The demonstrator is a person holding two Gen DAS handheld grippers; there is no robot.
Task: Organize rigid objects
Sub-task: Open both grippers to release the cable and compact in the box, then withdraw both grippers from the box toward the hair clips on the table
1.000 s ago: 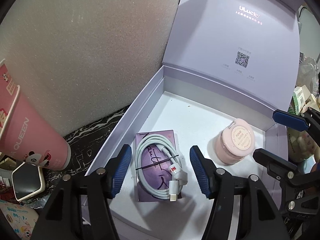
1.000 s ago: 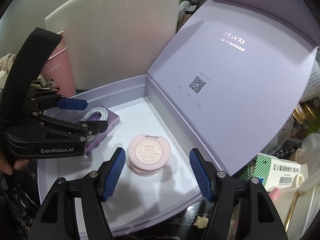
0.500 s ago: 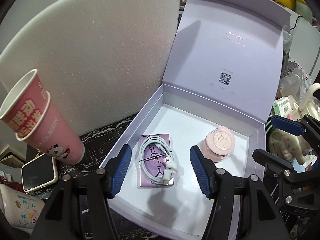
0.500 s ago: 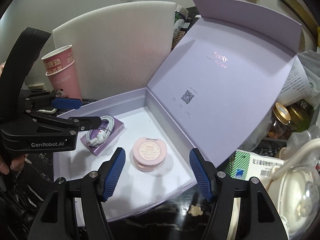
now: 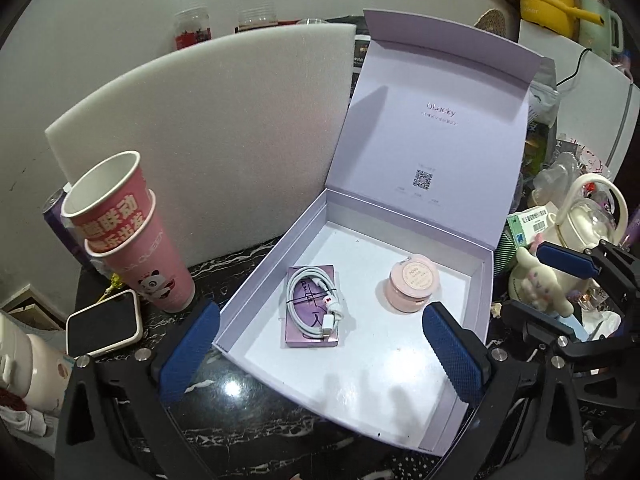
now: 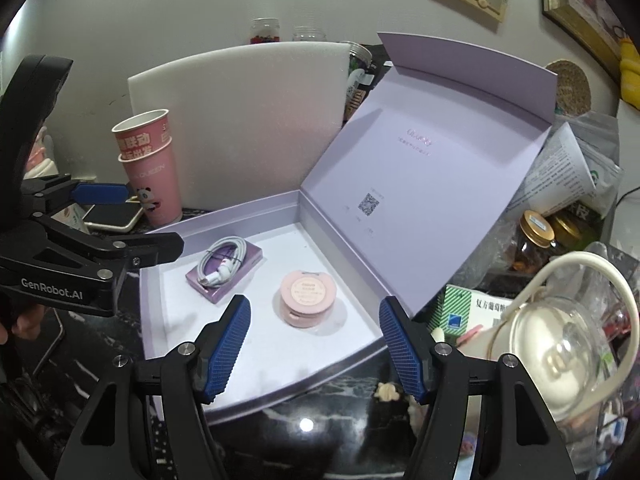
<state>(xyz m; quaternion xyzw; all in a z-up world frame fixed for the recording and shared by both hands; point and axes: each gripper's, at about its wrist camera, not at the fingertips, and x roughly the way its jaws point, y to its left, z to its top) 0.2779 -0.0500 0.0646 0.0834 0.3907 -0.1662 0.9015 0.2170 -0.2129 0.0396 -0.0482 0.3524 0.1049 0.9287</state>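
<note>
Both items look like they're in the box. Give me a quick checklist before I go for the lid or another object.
1. Left gripper empty: ok, its jaws have just been opening and nothing is between them.
2. Right gripper empty: ok, open with nothing between the pads.
3. Coiled white cable resting on the purple card inside the lavender box: ok.
4. Pink round case flat on the box floor, apart from the cable: ok.
5. Box lid standing open: ok.
6. Nothing sticking above the box walls: cannot tell for the pink round case.
</note>
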